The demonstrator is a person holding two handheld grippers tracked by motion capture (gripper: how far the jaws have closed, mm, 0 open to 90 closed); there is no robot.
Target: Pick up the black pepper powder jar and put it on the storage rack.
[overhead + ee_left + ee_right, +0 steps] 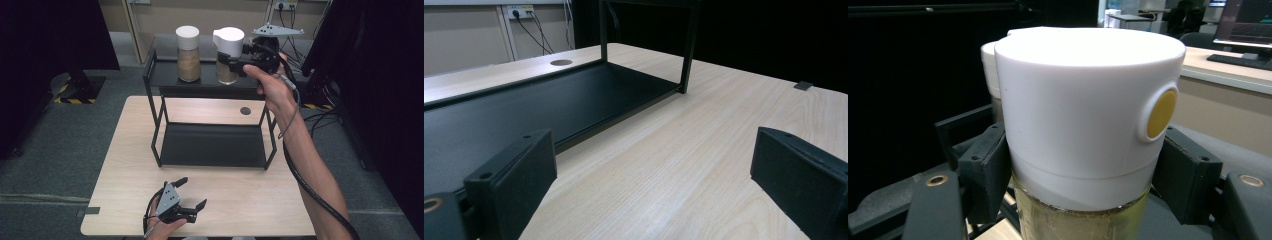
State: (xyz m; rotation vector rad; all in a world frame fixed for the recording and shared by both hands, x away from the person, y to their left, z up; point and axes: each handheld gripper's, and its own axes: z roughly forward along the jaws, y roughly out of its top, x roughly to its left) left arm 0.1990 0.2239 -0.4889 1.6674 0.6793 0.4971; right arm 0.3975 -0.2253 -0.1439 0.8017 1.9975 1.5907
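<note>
Jaws of the right gripper (pixel 239 56) clamp the second jar (pixel 228 55) over the rack's top shelf (pixel 165 75), beside the first jar (pixel 188 53); left gripper (pixel 192 194) idles open, so nearly done.

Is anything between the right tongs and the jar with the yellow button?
Nothing visible. The right tongs are already clamped on the jar just under its white lid, at the shelf's top tier; the second jar stands apart, to its left.

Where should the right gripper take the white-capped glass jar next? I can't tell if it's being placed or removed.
Probably lower it: the right gripper holds the white-capped glass jar at the black metal shelf's top tier, beside the other white-capped jar. Whether its base rests there is unclear.
</note>
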